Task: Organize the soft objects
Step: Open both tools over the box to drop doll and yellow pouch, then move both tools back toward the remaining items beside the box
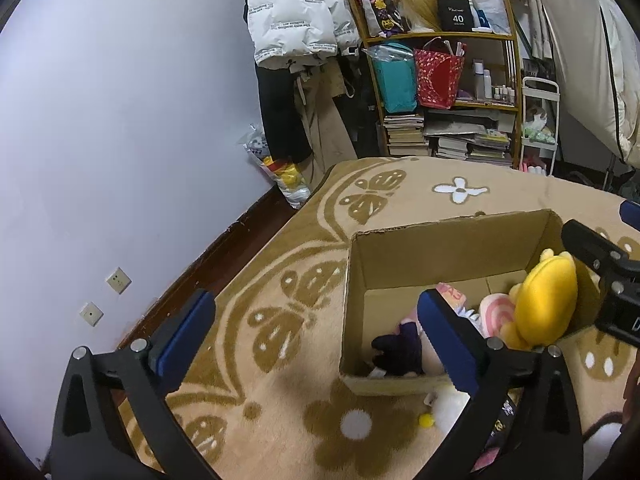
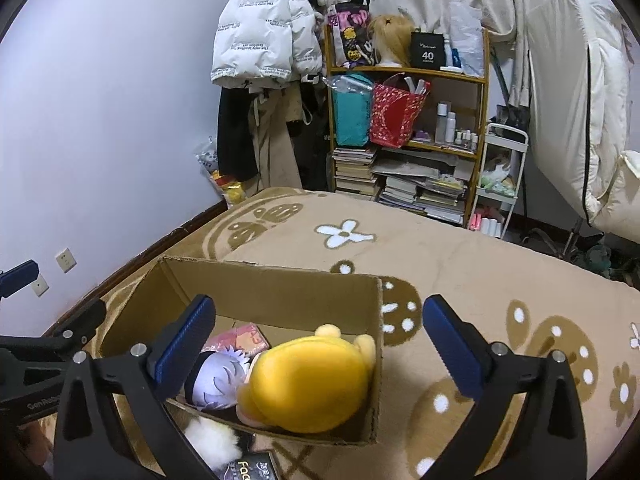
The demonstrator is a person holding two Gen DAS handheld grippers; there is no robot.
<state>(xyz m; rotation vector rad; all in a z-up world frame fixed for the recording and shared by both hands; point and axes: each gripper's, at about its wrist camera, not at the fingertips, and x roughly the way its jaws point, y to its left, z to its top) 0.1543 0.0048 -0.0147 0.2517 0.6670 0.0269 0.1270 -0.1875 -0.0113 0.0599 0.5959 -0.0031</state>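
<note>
An open cardboard box (image 1: 440,248) (image 2: 280,292) sits on the tan flower-patterned carpet. A yellow plush (image 1: 548,300) (image 2: 312,384) lies in it against the right wall, beside a pink swirl plush (image 1: 496,314) and a doll with pale lilac hair (image 2: 218,380) and dark clothes (image 1: 400,350). My left gripper (image 1: 316,340) is open and empty, left of and above the box. My right gripper (image 2: 320,356) is open and empty, just above the yellow plush. A white fluffy plush (image 1: 452,404) (image 2: 212,440) lies on the carpet in front of the box.
A wooden shelf (image 2: 408,120) with bags, bottles and stacked books stands at the back. Coats (image 2: 264,40) hang beside it. A white cart (image 2: 500,184) and bedding (image 2: 580,120) are at the right. A dark packet (image 2: 248,468) lies by the box. The wall runs along the left.
</note>
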